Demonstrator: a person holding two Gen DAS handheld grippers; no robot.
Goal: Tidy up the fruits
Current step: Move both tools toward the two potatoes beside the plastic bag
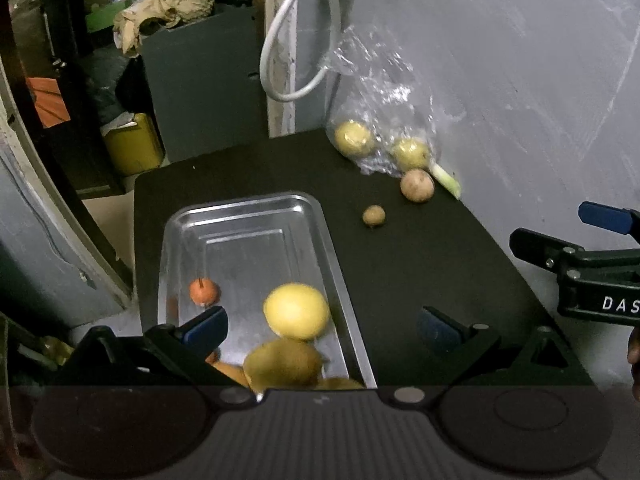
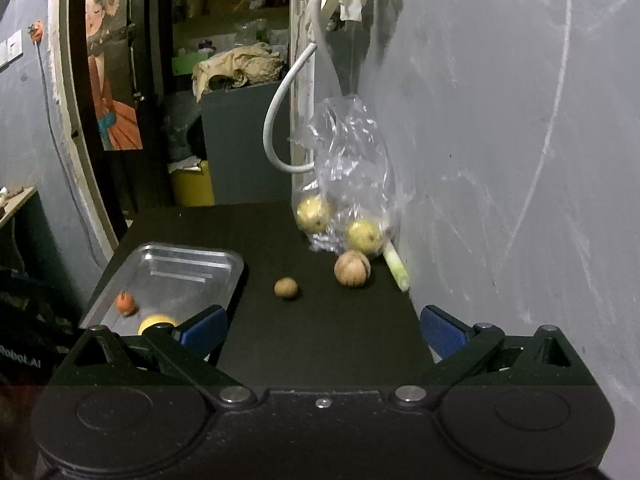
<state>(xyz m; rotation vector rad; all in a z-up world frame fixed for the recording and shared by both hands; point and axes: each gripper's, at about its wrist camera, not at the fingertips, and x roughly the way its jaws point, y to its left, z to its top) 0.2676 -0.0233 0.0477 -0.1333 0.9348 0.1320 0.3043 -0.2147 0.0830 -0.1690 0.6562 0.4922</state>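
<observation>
- The left gripper (image 1: pixel 322 330) is wide open and holds nothing. It hangs over the near end of the metal tray (image 1: pixel 340 264).
- Right between its blue fingers (image 1: pixel 208 326) sits a big yellow fruit (image 1: pixel 297 311), a bit blurry. A brownish-yellow fruit (image 1: pixel 282 364) lies just under it, closer to the camera.
- A small orange fruit (image 1: pixel 204 291) sits in the tray too, to the left.
- The right gripper (image 2: pixel 323 330) is wide open and empty, over the black table (image 2: pixel 320 340).
- Farther out lies a small brown fruit (image 2: pixel 286 288), then a bigger brown fruit (image 2: pixel 352 269).
- At the back, a clear plastic bag (image 2: pixel 348 152) leans by the wall with two yellow-green fruits (image 2: pixel 314 213) inside.
</observation>
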